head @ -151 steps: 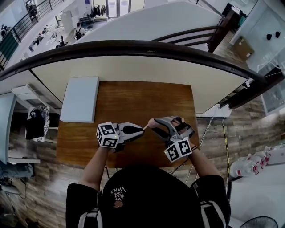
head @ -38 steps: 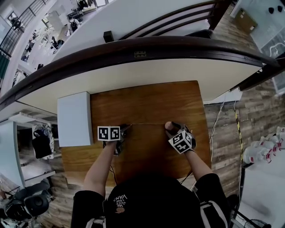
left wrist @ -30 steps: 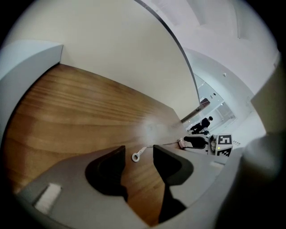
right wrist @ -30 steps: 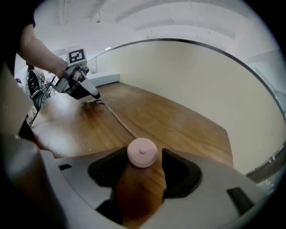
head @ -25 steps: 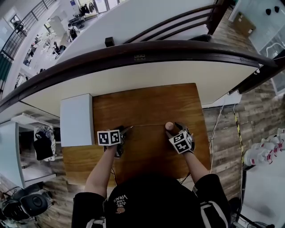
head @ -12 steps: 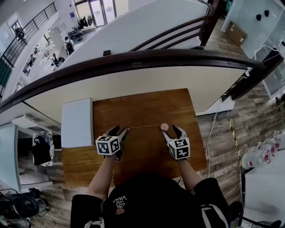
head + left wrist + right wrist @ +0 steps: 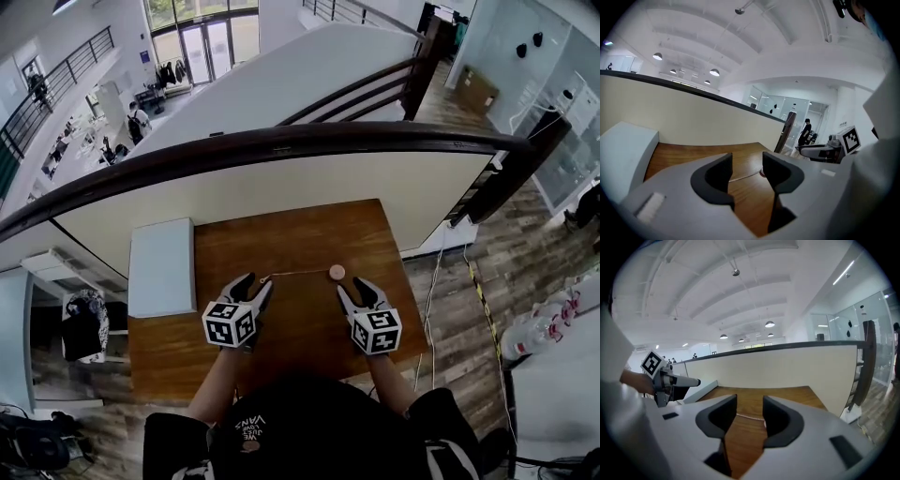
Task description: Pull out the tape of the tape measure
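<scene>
Tape lies drawn out on the tabletop, long axis left–right, case at its right end just ahead of the right claw. Both claws released, nothing between them — right jaws have just been closing slightly. Left claw sits near the tape's free end.

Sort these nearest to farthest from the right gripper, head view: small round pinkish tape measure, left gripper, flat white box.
1. Small round pinkish tape measure, just ahead of the right gripper, whose empty jaws have just been closing.
2. Left gripper, farther left.
3. Flat white box, farthest left.
</scene>
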Demonstrator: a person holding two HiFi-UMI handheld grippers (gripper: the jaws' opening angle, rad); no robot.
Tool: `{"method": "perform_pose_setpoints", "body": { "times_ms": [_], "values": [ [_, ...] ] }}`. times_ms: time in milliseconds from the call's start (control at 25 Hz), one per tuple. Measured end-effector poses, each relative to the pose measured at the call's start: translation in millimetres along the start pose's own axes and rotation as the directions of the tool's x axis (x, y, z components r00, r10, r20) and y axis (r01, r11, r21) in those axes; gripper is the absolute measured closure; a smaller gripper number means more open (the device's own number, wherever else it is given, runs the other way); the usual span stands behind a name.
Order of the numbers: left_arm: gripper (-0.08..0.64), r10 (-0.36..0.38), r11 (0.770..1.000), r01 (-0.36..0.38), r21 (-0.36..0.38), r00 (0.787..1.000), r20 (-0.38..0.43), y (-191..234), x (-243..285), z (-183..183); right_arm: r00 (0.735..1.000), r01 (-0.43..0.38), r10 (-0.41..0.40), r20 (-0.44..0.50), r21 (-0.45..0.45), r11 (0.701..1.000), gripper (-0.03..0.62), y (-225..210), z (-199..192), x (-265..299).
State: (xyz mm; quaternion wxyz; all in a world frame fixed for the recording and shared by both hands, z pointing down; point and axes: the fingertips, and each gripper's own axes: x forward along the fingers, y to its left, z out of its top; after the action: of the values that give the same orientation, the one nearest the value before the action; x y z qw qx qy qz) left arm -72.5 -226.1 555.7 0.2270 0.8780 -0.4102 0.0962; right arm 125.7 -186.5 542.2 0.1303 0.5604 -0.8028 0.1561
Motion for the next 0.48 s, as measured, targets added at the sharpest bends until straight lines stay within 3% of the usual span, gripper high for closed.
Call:
{"method": "perform_pose_setpoints", "body": {
  "times_ms": [240,480],
  "values": [
    [0.361,-0.048,0.998,0.047,0.034,0.998,0.036,-19,-21,5,0.997,0.034,-0.036,0.074,0.023,0.999,0.480,15,14,-29],
    [0.476,-0.102,0.992,0.098,0.074,0.993,0.052,-34,-40,2,0.993,0.052,-0.056,0.106,0.040,0.998,0.529,36,15,-45]
  ]
}}
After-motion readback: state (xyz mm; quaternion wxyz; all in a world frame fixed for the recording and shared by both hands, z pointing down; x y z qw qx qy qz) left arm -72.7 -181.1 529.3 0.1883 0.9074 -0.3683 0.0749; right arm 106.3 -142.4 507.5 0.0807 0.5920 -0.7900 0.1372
